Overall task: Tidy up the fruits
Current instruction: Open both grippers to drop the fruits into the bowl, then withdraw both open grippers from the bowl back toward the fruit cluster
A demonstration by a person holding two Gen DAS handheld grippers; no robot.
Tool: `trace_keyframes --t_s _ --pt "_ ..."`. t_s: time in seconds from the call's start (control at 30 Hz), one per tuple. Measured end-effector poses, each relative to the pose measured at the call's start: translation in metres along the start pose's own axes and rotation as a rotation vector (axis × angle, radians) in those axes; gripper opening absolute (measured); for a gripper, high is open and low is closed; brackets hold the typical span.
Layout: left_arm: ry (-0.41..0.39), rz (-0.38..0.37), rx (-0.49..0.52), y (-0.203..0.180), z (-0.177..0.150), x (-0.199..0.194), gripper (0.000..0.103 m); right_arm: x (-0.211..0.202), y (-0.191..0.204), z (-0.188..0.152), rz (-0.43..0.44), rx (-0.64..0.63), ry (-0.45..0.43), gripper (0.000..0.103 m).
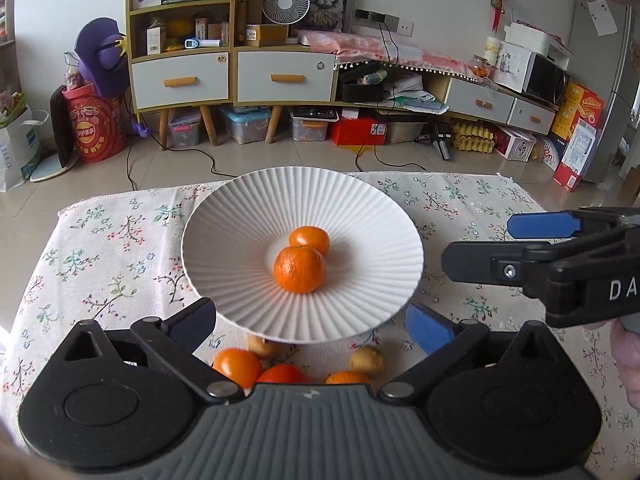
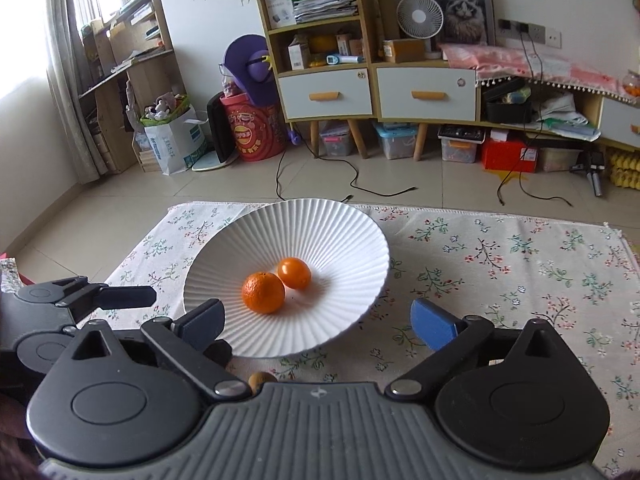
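White ribbed bowl (image 1: 224, 240) sits on the floral cloth (image 1: 100, 248), two oranges in its centre, touching: the bigger orange (image 1: 300, 270) in front, the smaller orange (image 1: 309, 241) right behind it. Left gripper (image 1: 310, 322) hangs over the near rim of the bowl, jaws spread wide, nothing between the pads. Below it on the cloth, near side of the bowl: a cluster of loose fruit, an orange at left (image 1: 237, 366), another partly hidden by the gripper body (image 1: 282, 374), a third just showing (image 1: 347, 377), plus two tan-brown fruits, one tucked under the bowl rim (image 1: 262, 347) and one to the right (image 1: 367, 360). Can't tell what kind the brown ones are. Right gripper (image 2: 316, 322) is also spread open and empty, hovering at the bowl's near edge; its left finger (image 2: 200, 322) overlaps the rim in view, contact unclear. From the left wrist view the right gripper comes in from the right, its fingers pointing toward the bowl and apart from it. A brown fruit (image 2: 262, 380) peeks out just ahead of the right gripper body.
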State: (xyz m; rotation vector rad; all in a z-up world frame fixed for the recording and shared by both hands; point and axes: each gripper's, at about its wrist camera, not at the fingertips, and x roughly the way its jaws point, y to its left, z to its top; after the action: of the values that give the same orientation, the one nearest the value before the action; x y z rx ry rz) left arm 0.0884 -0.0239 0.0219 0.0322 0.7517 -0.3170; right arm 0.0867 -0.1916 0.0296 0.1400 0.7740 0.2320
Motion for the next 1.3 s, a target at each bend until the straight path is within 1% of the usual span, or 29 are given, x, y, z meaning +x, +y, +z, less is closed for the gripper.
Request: trace_keyframes --t_s 0.2,0.43,0.57,0.93,1.3 --pt "0.011 -0.001 -0.004 0.007 -0.012 -0.012 0.096 -0.006 0.006 -0.01 -0.027 -0.04 -0.018 0.101" --pt "0.019 0.002 -0.015 0.018 -0.025 -0.024 0.096 -0.01 0.003 -0.018 -0.005 0.016 0.0 0.101" --pt "0.024 0.016 -0.014 0.025 -0.034 -0.029 0.096 -0.012 0.005 -0.023 -0.005 0.018 0.008 0.102" --pt "0.043 0.05 0.004 0.039 -0.053 -0.036 0.096 -0.012 0.019 -0.038 0.005 -0.049 0.049 0.102" --pt "0.059 0.066 0.012 0.055 -0.069 -0.042 0.096 -0.011 0.045 -0.054 0.031 -0.188 0.068 0.102"
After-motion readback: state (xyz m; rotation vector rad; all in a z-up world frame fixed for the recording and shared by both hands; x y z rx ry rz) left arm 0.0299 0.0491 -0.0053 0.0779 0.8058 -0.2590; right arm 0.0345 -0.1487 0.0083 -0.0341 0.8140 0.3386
